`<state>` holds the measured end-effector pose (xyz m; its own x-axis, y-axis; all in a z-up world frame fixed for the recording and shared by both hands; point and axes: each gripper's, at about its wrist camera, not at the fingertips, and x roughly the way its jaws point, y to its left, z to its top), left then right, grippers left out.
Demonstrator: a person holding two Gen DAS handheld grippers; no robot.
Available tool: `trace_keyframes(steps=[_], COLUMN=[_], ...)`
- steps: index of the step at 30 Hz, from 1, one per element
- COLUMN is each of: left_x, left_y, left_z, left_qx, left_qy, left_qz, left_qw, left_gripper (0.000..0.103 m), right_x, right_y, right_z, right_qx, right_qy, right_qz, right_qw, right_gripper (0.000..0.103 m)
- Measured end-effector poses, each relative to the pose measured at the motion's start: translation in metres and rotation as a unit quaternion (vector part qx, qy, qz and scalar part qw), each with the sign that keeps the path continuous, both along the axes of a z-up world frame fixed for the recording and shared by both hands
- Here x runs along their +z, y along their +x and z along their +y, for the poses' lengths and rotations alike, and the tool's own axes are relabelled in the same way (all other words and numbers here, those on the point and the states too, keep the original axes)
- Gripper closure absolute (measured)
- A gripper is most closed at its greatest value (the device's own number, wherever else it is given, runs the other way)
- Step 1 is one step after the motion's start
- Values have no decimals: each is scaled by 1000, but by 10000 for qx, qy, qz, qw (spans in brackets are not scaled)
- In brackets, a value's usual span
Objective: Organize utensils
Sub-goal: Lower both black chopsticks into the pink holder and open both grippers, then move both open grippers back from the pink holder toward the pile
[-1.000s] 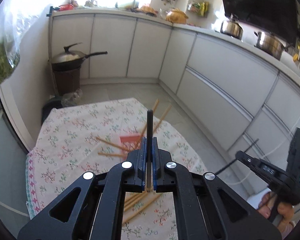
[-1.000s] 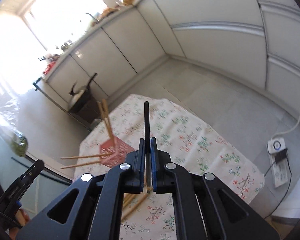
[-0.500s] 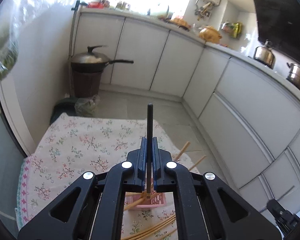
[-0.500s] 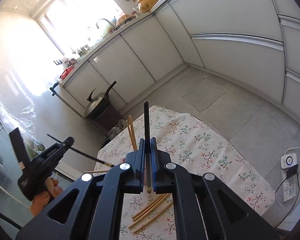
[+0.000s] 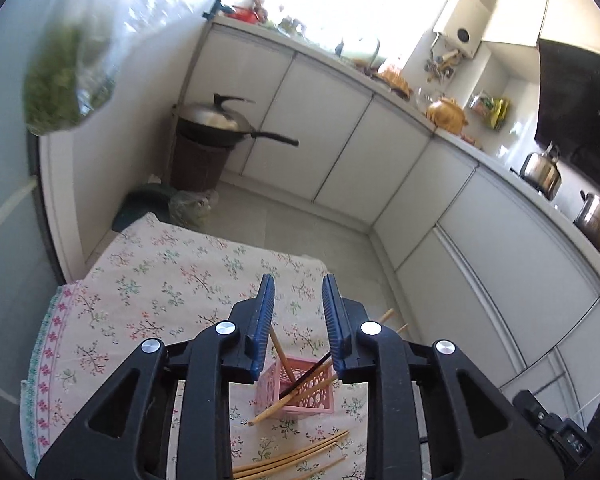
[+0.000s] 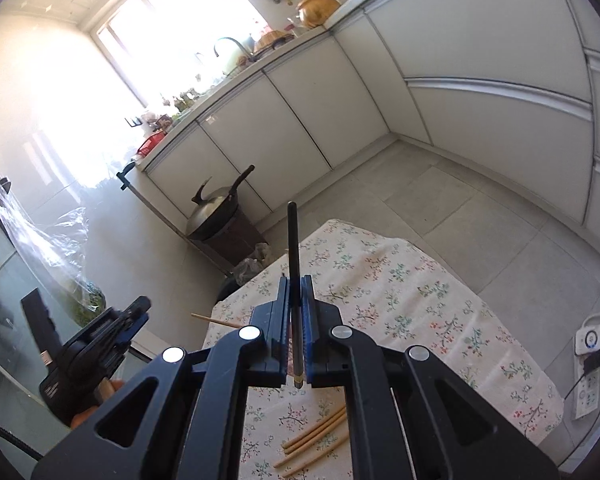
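Observation:
My left gripper [image 5: 297, 292] is open and empty, right above a pink lattice holder [image 5: 300, 390] on the floral tablecloth [image 5: 160, 280]. A black chopstick [image 5: 306, 376] and wooden chopsticks [image 5: 278, 350] lean in the holder. Several loose wooden chopsticks [image 5: 296, 454] lie in front of it. My right gripper [image 6: 295, 284] is shut on a black chopstick [image 6: 292, 248] that points up and away. Loose wooden chopsticks [image 6: 314, 434] lie on the cloth below it. The left gripper [image 6: 96, 344] shows at the left of the right wrist view.
White kitchen cabinets [image 5: 340, 140] run along the back and right. A wok on a brown bin [image 5: 208, 128] stands in the corner beyond the table. A hanging bag of greens [image 5: 60, 84] is at the left. A power strip [image 6: 590, 354] lies on the floor at the right.
My left gripper has opened and let go of its black chopstick, which now leans in the pink holder. My right gripper still holds its chopstick and has risen a little.

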<state>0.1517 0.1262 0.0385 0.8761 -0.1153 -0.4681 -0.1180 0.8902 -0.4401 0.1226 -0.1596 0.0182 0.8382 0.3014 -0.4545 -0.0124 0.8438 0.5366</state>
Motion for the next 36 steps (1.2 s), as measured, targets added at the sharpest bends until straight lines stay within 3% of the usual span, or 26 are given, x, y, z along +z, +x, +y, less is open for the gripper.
trace_keyframes(steps=[8,12,17,24,29,32,34,35,36], left_x=[25,23,8,4,14,22,26,25,20], left_y=[-24,-20,-8,-9,-19,-26,-26,-23,-19], left_z=[19,16,11,-2,-5,3,13,24,32], left_qx=[103,78,-63,-292,-328,-300,-249,-173,-118], left_qy=[-116,-55,-9,179,251,355,425,472,527], left_qz=[-280,-235,47,144,-8,-105,-90,64,247], left_qw=[9995,9997,10000,9993,9991,9989,9987,9987,9982], left_gripper=[69,68,68,68,67,65,60,47,25], right_x=[18,8,-14,0,0,-3,-7,-10,-15], right_y=[43,71,114,91,63,48,37,31,26], right_z=[42,66,94,84,68,58,52,49,45], right_qx=[163,237,748,720,696,677,697,723,758], right_qy=[-397,-561,-625,-721,-702,-628,-535,-471,-407], right_qz=[-138,-27,253,28,31,63,114,150,206], right_qw=[9990,9981,9949,9948,9951,9957,9961,9962,9961], right_gripper=[98,98,93,89,88,79,74,74,73])
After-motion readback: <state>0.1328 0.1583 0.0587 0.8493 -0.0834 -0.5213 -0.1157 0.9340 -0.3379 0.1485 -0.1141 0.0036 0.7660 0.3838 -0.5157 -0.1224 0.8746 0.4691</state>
